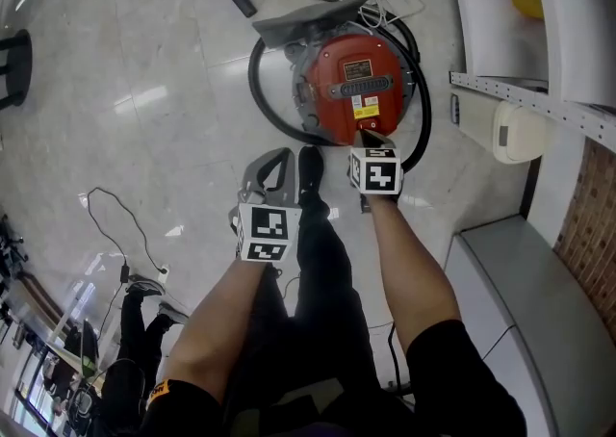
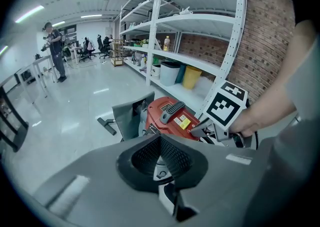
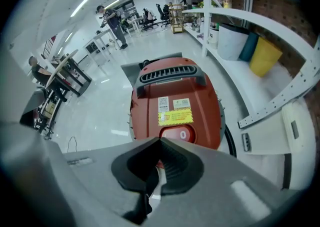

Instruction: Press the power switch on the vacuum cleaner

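Red vacuum cleaner, 1 yellow label (print unreadable), facing right tongs.

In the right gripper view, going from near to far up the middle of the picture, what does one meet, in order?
Right gripper, jaws together → red power switch → yellow label → black handle of the vacuum cleaner → standing person far across the floor.
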Available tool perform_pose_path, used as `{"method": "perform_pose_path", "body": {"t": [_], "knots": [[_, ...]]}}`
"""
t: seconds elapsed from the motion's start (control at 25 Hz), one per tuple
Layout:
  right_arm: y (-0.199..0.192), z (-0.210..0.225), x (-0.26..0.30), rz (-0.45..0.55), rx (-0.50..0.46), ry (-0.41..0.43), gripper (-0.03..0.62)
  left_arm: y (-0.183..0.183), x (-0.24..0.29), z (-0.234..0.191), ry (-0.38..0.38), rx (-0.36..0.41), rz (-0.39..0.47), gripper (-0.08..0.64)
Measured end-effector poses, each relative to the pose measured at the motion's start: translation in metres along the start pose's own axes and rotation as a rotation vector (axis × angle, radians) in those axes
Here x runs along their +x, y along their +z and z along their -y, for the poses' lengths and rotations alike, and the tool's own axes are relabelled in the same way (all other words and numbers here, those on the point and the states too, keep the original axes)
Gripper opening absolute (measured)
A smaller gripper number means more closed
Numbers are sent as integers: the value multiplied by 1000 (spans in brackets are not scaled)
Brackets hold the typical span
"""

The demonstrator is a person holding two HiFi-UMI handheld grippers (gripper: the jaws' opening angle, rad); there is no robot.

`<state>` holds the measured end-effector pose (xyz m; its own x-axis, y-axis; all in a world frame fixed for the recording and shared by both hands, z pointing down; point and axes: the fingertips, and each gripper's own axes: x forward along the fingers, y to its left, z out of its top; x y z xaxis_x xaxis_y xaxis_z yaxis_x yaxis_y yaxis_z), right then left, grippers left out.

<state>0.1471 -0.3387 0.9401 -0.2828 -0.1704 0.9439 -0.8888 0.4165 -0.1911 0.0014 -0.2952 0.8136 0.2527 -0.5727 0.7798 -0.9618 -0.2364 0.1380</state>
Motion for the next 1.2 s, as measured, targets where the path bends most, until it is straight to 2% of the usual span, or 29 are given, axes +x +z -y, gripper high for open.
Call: {"method": "perform_pose_path", "body": {"t": [0.16, 0.56, 0.72, 0.92, 1.2], "knots": [[-2, -11, -22, 27, 45, 5, -8, 14, -14, -5, 9, 0, 24, 14], [19, -45, -102, 173, 56, -12, -8, 57, -73, -13, 20, -9, 140, 15], [25, -63, -141, 249, 76, -33, -8, 57, -108, -20, 13, -25, 170, 15], [20, -105, -194, 344, 65, -18, -8, 50, -156, -30, 3, -38, 218, 15], [5, -167, -270, 505, 109, -18, -8, 42, -228, -29, -89, -22, 303, 15]]}}
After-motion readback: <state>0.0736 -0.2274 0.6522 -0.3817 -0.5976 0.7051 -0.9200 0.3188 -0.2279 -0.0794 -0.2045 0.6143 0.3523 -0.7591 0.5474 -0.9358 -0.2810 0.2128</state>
